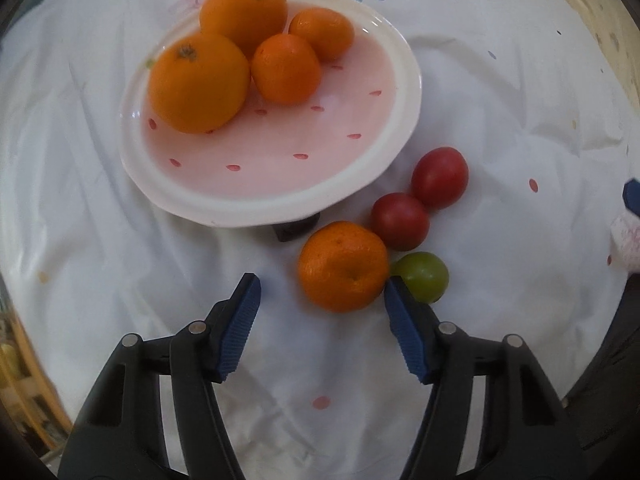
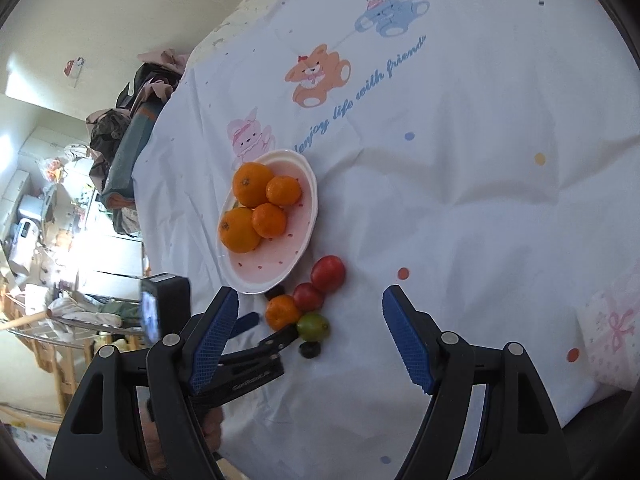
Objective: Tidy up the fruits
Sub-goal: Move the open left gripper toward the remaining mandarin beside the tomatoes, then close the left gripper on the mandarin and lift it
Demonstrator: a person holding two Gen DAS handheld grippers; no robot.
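A pink plate (image 1: 280, 160) with a white rim holds several oranges (image 1: 198, 84); it also shows in the right wrist view (image 2: 272, 268). On the white cloth in front of it lie a mandarin (image 1: 343, 266), two red tomatoes (image 1: 400, 220) and a green fruit (image 1: 426, 276). My left gripper (image 1: 320, 300) is open, its fingertips just short of the mandarin; the right fingertip (image 1: 400, 312) nearly touches it. My right gripper (image 2: 308, 316) is open and empty above the cloth. It sees the left gripper (image 2: 268, 334) by the mandarin (image 2: 282, 312) and a dark berry (image 2: 310, 350).
A dark small object (image 1: 294, 230) lies under the plate's front rim. A white-pink bag (image 2: 612, 340) sits at the right edge of the table. The table's left edge (image 2: 160, 168) borders piled clothes and room clutter.
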